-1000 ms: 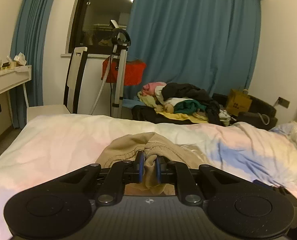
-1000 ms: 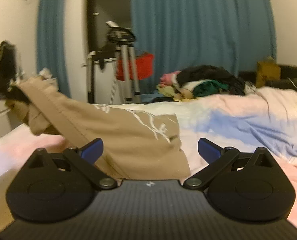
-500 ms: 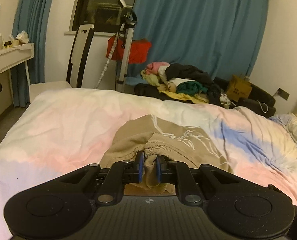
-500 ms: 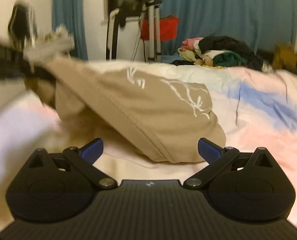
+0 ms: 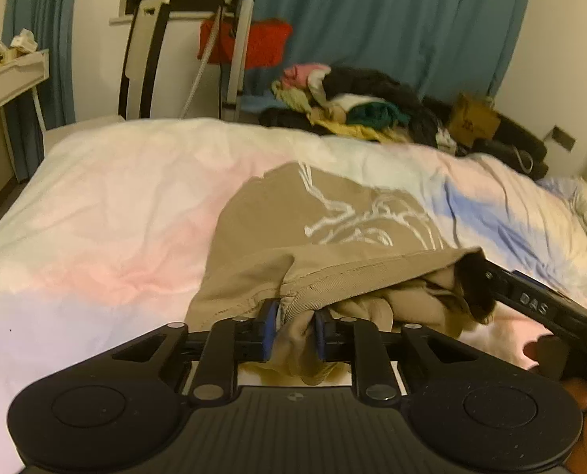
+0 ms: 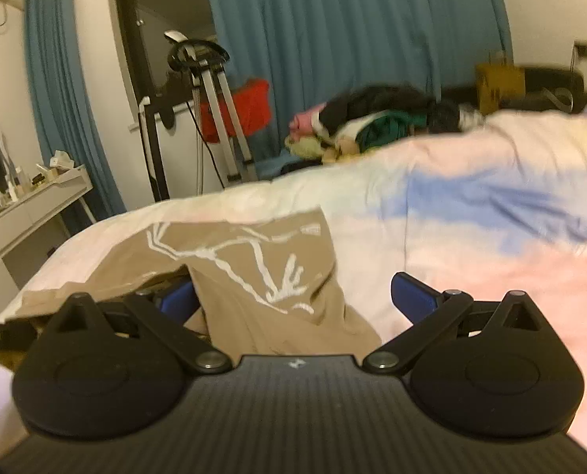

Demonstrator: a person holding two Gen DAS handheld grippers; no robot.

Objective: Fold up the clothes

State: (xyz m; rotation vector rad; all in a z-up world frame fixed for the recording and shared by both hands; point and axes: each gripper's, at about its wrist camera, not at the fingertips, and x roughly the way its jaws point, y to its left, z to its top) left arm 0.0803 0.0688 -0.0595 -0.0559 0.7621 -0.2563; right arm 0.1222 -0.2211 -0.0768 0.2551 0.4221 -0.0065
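A tan T-shirt (image 5: 332, 213) with a white line print lies on the bed, its near hem lifted. My left gripper (image 5: 294, 326) has a bunch of that hem between its blue pads; the jaws are opening and the cloth still fills the gap. One finger of the right gripper (image 5: 530, 304) reaches in from the right, its tip under the raised hem. In the right wrist view the T-shirt (image 6: 261, 272) drapes over the left finger (image 6: 175, 300) of my right gripper (image 6: 293, 296), which stands wide open and grips nothing.
The bed has a pastel pink, white and blue duvet (image 5: 115, 213). A heap of unfolded clothes (image 5: 356, 106) lies at its far side. Behind stand a garment steamer (image 5: 234, 39), a red bag (image 5: 254, 43), blue curtains and a white desk (image 5: 9, 75) at the left.
The left gripper sank toward the bed with the hem and its pads drew apart a little. The right gripper swung left, so its left finger slid under the shirt's edge.
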